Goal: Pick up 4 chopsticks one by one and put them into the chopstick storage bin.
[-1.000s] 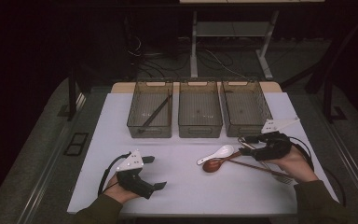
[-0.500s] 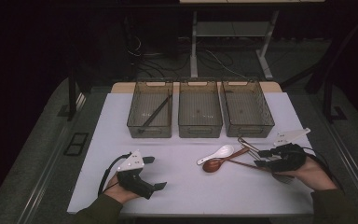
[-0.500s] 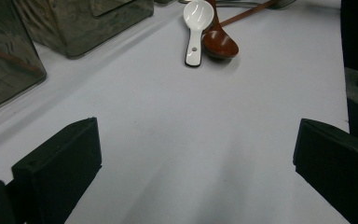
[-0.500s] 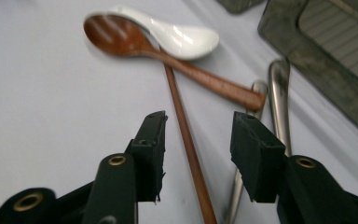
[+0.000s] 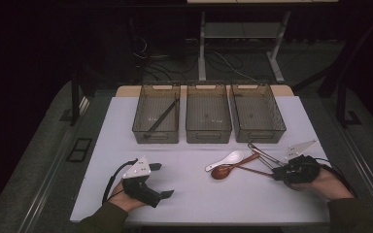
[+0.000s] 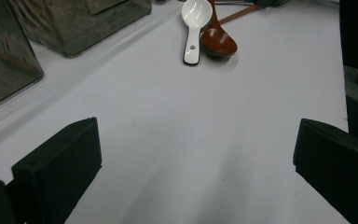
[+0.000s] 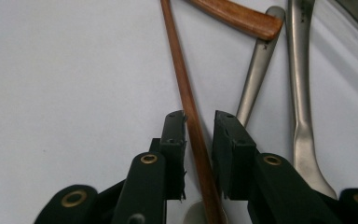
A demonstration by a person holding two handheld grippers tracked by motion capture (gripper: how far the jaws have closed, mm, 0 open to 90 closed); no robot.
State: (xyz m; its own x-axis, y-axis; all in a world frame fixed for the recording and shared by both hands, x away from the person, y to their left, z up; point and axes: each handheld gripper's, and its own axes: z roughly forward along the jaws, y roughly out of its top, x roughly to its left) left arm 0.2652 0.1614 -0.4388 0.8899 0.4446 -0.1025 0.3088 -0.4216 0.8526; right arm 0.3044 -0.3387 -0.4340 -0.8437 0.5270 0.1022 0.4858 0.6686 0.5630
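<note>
The right gripper (image 7: 199, 123), jaws just closing, straddles a slim round wooden chopstick (image 7: 185, 88), not yet pinching it; smooth steel handles (image 7: 298, 84) lie just beside. Left gripper (image 5: 161, 180) gapes wide, released.

White table top (image 5: 126, 145) lit from above; the surroundings lie in deep shadow. Behind the table stands a metal frame with two pale legs (image 5: 202, 48) and a cross shelf (upper part cut off by the picture edge). Loose dark cables (image 5: 150, 58) trail across the grey floor (image 5: 39, 160) beneath it. A small black two-part plate (image 5: 79, 149) lies on the floor left of the table. Dark upright struts (image 5: 75, 99) stand at both sides. No wall detail can be made out.
</note>
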